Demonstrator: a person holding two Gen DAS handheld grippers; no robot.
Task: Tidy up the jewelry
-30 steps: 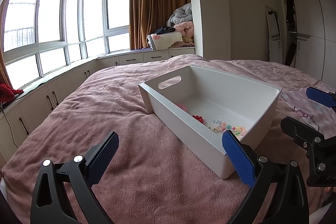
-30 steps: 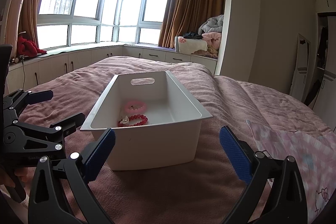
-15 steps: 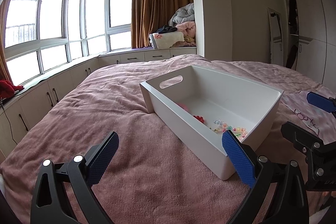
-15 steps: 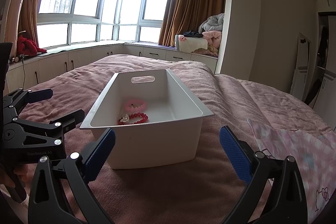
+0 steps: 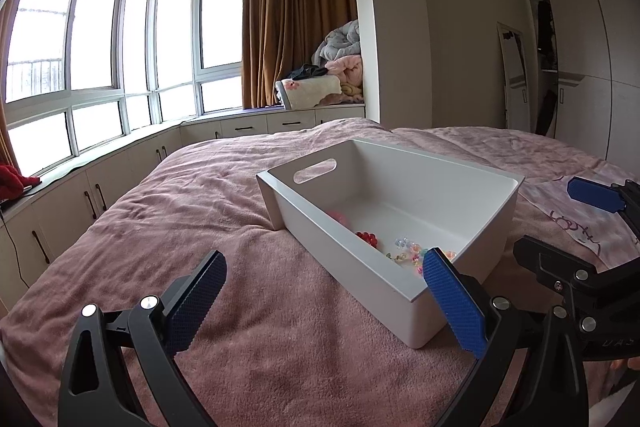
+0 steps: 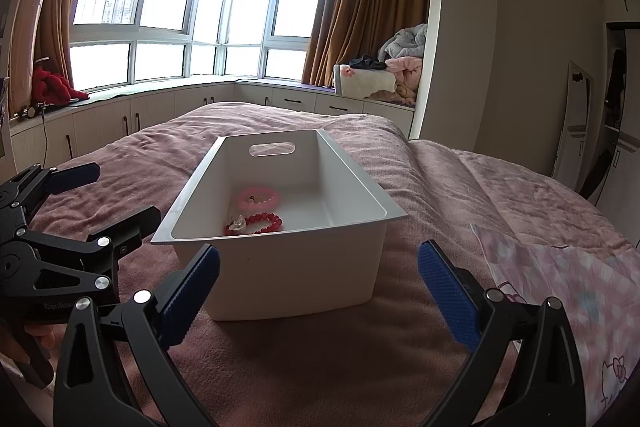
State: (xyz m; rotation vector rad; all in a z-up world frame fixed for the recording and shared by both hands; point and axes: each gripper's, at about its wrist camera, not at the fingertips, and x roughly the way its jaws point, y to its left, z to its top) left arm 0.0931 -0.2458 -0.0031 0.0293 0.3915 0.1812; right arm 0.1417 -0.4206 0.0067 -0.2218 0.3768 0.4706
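Note:
A white plastic bin (image 5: 496, 223) (image 6: 296, 267) with a handle slot stands on the pink bedspread. Inside lie a pink bead bracelet (image 6: 259, 198), a red bead bracelet (image 6: 256, 223) (image 5: 366, 237) and a pastel bead bracelet (image 5: 412, 251). My left gripper (image 5: 324, 301) is open and empty, low over the bedspread at the bin's near left corner; it also shows in the right wrist view (image 6: 116, 199). My right gripper (image 6: 318, 291) is open and empty, just in front of the bin's near end; it also shows in the left wrist view (image 5: 560, 219).
The pink bedspread (image 5: 168, 227) covers the bed around the bin. A pink Hello Kitty patterned cloth (image 6: 560, 287) (image 5: 576, 223) lies to the right of the bin. Window-seat cabinets (image 5: 60, 199) run along the left; folded blankets (image 6: 396, 75) are piled in the far corner.
Both grippers have tilted up and drawn back slightly, so the bin sits lower in both views. Both stay open and empty. The bin and bracelets have not moved.

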